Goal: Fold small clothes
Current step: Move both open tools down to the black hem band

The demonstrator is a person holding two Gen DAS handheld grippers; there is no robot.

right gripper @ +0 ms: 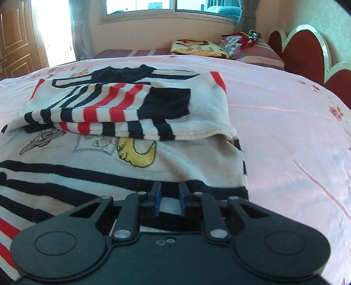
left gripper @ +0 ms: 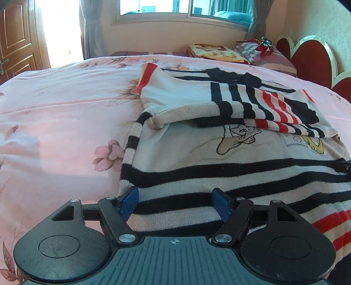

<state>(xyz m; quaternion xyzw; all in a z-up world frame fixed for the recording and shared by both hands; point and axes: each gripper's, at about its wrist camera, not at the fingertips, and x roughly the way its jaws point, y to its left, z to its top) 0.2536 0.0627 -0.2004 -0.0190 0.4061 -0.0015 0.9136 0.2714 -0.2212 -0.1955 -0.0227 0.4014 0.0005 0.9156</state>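
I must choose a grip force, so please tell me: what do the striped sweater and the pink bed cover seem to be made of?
The striped sweater looks like a soft, matte knit, probably cotton or acrylic: fine knit rows show along its folded sleeve. The pink bed cover looks like smooth, satin-like cloth, possibly polyester: it shines in the window light and has sharp creases.

You are working in home bedroom. Bed (left gripper: pixel 54 105) is filling both views, wearing pink floral quilt. Red scalloped headboard (left gripper: pixel 311 63) is standing at far right. Pillows (right gripper: pixel 193 47) and striped bedding are lying near headboard. Window (left gripper: pixel 179 11) with grey curtains (left gripper: pixel 90 28) is letting daylight in behind bed. Panelled wooden door (left gripper: pixel 15 41) is showing at far left. Wallpapered wall is rising above headboard.
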